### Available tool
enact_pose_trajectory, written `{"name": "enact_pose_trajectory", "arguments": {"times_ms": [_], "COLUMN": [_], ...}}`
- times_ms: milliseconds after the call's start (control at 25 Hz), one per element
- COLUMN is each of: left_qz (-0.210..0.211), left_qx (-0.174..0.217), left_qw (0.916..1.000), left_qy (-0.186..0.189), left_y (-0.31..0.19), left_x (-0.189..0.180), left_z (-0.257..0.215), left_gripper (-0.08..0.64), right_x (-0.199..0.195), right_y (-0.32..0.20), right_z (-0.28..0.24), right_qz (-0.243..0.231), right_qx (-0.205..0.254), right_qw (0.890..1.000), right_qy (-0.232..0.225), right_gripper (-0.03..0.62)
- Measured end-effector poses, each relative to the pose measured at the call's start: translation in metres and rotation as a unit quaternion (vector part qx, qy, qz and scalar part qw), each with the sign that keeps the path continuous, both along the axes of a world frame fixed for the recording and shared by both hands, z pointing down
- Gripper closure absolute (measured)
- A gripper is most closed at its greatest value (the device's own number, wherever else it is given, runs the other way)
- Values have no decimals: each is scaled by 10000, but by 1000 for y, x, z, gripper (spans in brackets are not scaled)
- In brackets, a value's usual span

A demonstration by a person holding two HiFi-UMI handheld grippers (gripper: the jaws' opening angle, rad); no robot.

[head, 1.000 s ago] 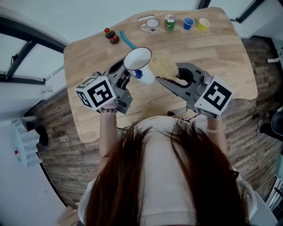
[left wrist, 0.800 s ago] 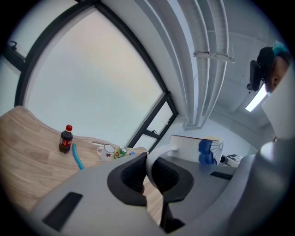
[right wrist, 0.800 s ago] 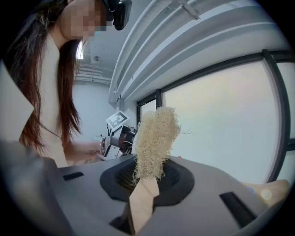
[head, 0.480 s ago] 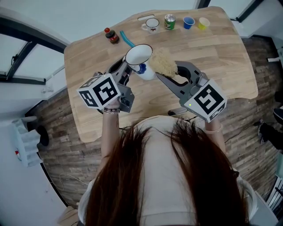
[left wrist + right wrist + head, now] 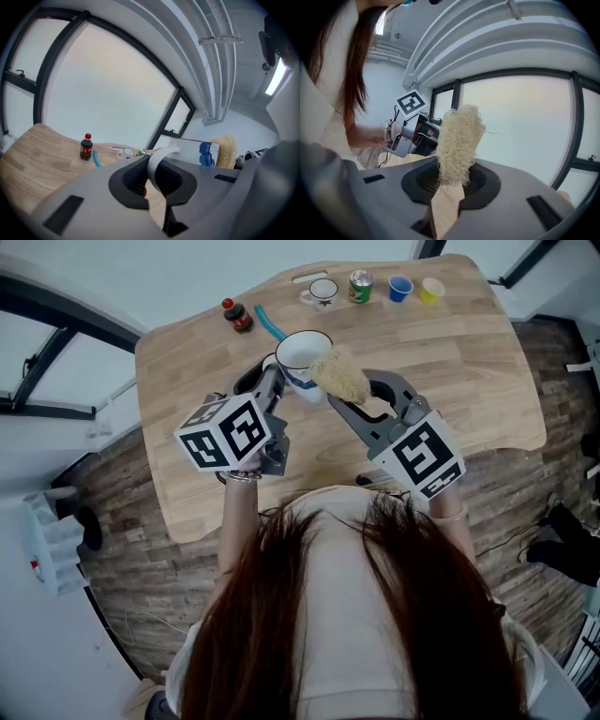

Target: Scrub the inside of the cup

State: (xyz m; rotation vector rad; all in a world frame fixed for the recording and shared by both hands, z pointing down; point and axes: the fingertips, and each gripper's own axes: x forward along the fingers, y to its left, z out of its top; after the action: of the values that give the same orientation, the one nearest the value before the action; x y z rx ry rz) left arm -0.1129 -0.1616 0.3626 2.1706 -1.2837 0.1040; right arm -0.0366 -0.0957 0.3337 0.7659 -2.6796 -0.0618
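Observation:
A white cup (image 5: 302,354) with a blue pattern hangs above the wooden table (image 5: 469,381), mouth facing up toward the head camera. My left gripper (image 5: 275,382) is shut on its handle (image 5: 160,157), which sits between the dark pads. In the left gripper view the cup's wall (image 5: 190,150) extends to the right. My right gripper (image 5: 352,405) is shut on a pale loofah scrubber (image 5: 338,374). The loofah touches the cup's right rim and stands tall from the jaws in the right gripper view (image 5: 458,139). How far it reaches inside the cup is hidden.
Along the table's far edge stand a small dark bottle (image 5: 236,316), a blue tube (image 5: 272,326), a white mug (image 5: 322,291), a green can (image 5: 360,286), a blue cup (image 5: 400,289) and a yellow cup (image 5: 431,290). Wood floor surrounds the table.
The cup has moved up and to the right, and the loofah has moved left against its rim. Both grippers have drawn closer together.

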Motion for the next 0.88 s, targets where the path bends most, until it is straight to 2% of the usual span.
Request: {"name": "enact_pose_trajectory", "arguments": {"times_ms": [240,480,720,880], "left_qz": [-428,-802,-1175,-1369], "left_qx": [114,407,651,726], "left_qw": [9987,9934,9864,9836], "left_qy": [-248,-717,-949,-924], "left_y": [-3,-6,-8,-7], "left_x": [-4,-9,-13,-16], "left_z": [1,-3,-9,-13], "left_gripper": [535,535,535,535], "right_x": [0,1,-4,-8], "right_y": [-11,-18,-20,-19], "right_z": [9,18,19,18], "right_qz": [527,976,1130,1152], "right_qx": [-25,-14,105,172], "right_qw": [9986,9949,9927,9920], "right_qy": [85,273,414,494], "right_gripper": [509,509,509,509]}}
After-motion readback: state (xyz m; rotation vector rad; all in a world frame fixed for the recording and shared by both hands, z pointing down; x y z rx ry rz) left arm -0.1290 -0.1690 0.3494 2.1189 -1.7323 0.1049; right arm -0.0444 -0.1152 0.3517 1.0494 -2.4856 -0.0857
